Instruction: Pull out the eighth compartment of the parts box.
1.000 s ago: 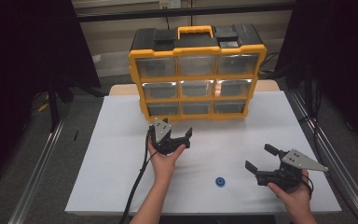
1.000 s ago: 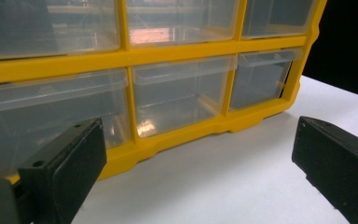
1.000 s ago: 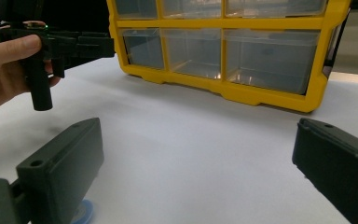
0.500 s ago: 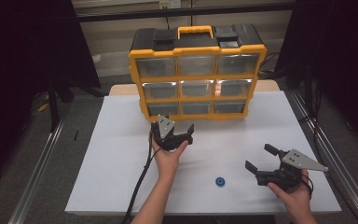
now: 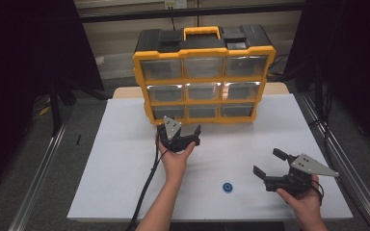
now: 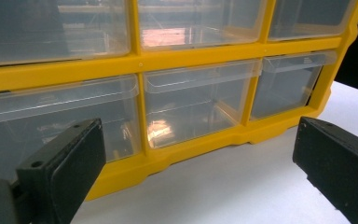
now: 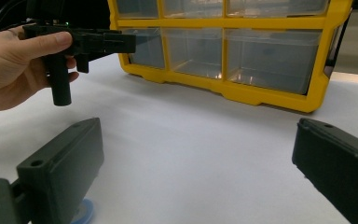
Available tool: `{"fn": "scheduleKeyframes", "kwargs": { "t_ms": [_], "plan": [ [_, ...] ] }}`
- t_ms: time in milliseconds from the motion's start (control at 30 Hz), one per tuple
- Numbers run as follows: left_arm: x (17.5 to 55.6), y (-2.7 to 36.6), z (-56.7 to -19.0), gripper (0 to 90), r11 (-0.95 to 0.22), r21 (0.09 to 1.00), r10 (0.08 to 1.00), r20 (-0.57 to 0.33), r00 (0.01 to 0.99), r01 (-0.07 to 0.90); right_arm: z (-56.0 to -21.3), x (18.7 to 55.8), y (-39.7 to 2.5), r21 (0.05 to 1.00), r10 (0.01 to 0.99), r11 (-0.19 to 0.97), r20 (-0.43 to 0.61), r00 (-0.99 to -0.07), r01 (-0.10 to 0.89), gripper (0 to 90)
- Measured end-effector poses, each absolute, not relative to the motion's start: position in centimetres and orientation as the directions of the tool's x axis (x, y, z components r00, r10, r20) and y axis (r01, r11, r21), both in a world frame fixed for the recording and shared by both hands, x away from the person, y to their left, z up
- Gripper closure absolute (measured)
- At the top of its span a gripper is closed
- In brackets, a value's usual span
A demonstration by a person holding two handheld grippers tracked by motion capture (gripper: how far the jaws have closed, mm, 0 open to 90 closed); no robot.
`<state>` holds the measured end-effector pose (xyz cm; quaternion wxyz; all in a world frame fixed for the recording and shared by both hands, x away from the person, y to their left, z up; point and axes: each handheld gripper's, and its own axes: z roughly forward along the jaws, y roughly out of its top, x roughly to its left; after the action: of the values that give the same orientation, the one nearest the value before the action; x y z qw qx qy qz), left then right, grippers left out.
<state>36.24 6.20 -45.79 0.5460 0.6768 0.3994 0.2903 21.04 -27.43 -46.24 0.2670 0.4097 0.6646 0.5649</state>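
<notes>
The bottom-row drawers (image 6: 191, 109) of the yellow organizer (image 5: 203, 72) stand at the far edge of the desk (image 5: 125, 163), just before the left hand-held gripper (image 5: 185, 134), which is released with jaws wide apart. To open a drawer well, it should approach level and close on the drawer's lip only. The right hand-held gripper (image 5: 270, 166), also released, waits near the blue ring (image 5: 228, 186).

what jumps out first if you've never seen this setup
A yellow drawer cabinet with clear drawers stands at the far edge of the white table. The left gripper sits open just before its bottom row. The right gripper is open nearer the person, with a small blue ring beside it.
</notes>
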Motion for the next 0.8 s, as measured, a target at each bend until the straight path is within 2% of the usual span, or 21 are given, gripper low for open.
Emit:
{"fn": "scheduleKeyframes", "kwargs": {
  "t_ms": [800],
  "plan": [
    [37.3, 5.0, -45.8, 3.0, -0.083, 0.968, 0.869, -0.046, 0.492, 0.236, -46.2, 21.0, -27.4, 0.969, 0.843, 0.027, 0.11, -0.527, 0.245, 1.8]
  ]
}}
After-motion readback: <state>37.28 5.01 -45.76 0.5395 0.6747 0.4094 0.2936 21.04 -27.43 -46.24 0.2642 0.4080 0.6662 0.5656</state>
